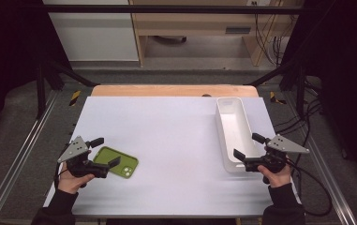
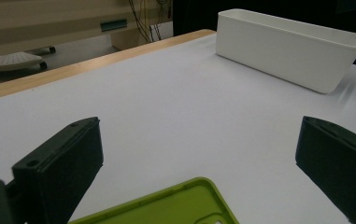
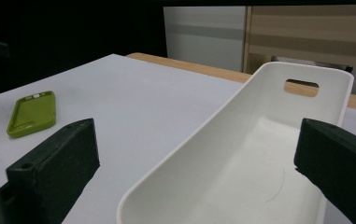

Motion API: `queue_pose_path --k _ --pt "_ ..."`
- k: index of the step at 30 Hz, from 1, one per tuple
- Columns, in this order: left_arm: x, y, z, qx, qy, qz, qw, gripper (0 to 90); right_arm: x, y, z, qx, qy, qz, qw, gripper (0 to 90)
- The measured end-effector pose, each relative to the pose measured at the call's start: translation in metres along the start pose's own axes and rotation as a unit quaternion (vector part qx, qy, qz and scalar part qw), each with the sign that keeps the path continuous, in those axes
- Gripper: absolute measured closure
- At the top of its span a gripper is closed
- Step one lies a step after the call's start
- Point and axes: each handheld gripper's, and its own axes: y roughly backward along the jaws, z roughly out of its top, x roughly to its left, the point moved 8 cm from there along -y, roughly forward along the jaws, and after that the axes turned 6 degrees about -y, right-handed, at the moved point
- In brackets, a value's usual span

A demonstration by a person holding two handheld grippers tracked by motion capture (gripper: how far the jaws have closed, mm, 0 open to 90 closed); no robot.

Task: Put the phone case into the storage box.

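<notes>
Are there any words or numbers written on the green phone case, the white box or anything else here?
None: nothing readable on the green phone case, the white box or the white table cover.
Too blurred to read: a small label on the wooden shelf behind the table.

Beyond the white-topped counter (image 1: 176, 136) with its wooden far edge lies grey floor (image 1: 176, 77), a light wooden cabinet (image 1: 204, 23), a white panel (image 1: 92, 33), and dangling cables (image 1: 267, 35).
</notes>
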Motion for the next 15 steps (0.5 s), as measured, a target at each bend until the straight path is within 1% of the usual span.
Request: queue_pose_path --k 9,15 --pt "-0.0002 0.0005 -0.0004 0.000 0.001 0.000 1.0000 0.5 -0.0001 0.0014 0.0014 -0.005 0.000 0.002 1.0000 0.6" --pt "-0.0010 0.0008 -0.0023 0.006 0.002 0.000 1.0000 1.2 -0.0007 0.0016 0.0015 -0.003 -0.001 0.000 1.0000 0.5"
